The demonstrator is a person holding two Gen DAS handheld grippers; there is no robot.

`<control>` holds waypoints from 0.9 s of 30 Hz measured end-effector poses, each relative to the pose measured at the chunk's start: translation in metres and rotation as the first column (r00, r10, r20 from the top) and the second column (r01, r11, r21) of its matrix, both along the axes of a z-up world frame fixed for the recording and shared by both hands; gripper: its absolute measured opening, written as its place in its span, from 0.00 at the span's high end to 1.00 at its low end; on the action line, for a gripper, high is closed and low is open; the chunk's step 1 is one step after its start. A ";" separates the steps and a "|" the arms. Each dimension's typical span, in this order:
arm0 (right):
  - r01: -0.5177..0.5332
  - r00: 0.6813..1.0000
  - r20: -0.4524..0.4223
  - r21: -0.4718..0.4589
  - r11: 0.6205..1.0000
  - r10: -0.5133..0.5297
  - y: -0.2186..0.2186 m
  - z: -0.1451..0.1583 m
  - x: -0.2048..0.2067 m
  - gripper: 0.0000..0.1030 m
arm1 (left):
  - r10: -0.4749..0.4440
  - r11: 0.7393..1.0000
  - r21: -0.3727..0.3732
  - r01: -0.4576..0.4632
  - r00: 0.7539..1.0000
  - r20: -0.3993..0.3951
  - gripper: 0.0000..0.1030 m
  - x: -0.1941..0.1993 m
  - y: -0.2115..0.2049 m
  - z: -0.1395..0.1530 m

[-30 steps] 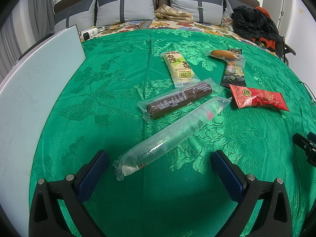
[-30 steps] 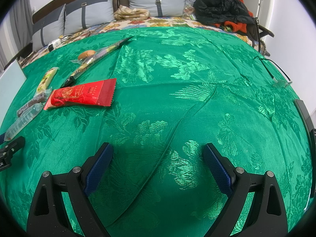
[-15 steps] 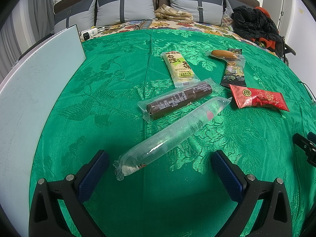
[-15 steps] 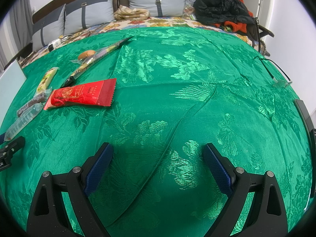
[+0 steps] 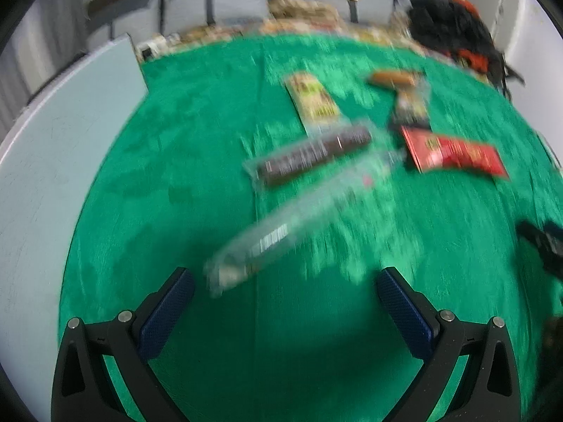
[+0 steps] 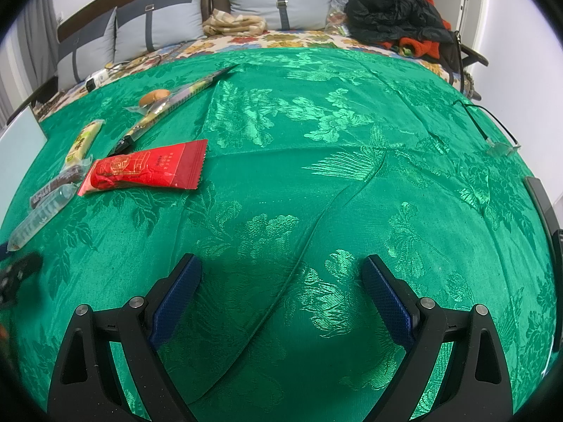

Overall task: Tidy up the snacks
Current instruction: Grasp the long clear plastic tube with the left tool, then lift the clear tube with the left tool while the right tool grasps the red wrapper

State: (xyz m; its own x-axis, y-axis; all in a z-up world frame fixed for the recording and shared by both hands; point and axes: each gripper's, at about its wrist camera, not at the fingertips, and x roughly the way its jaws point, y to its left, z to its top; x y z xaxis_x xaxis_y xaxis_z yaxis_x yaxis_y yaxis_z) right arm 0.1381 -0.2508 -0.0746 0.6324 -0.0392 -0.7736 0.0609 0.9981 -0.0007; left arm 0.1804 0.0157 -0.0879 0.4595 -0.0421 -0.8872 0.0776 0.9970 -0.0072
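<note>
Six snacks on the green bedspread [image 6: 316, 183], all to the left of the right claw [image 6: 281, 281]: one red packet [image 6: 144, 170], one clear long tube pack [image 5: 299, 218], one dark brown bar [image 5: 313, 156], one yellow-green bar [image 5: 313, 100], one dark slim pack [image 6: 169, 109], one small sausage-like piece [image 6: 153, 96]. Two claws — left claw [image 5: 285, 295] spread wide, empty, just short of the clear tube's near end; right one likewise spread, over bare cloth. Left view blurred. One pale board [image 5: 52, 161] at left.
</note>
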 end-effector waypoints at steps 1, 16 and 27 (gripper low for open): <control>0.000 1.000 0.000 0.000 1.000 0.000 0.000 0.000 0.000 0.08 | -0.025 1.000 0.004 0.025 0.999 -0.025 0.00 -0.001 -0.001 0.001; 0.000 1.000 0.000 0.000 1.000 0.000 0.000 0.000 0.000 0.08 | -0.208 0.978 -0.024 0.207 0.976 -0.057 0.78 0.030 -0.009 0.016; -0.007 1.000 -0.002 0.001 1.000 0.007 0.000 0.000 0.000 0.07 | -0.191 0.982 0.002 0.191 0.982 0.001 0.27 -0.008 -0.028 0.016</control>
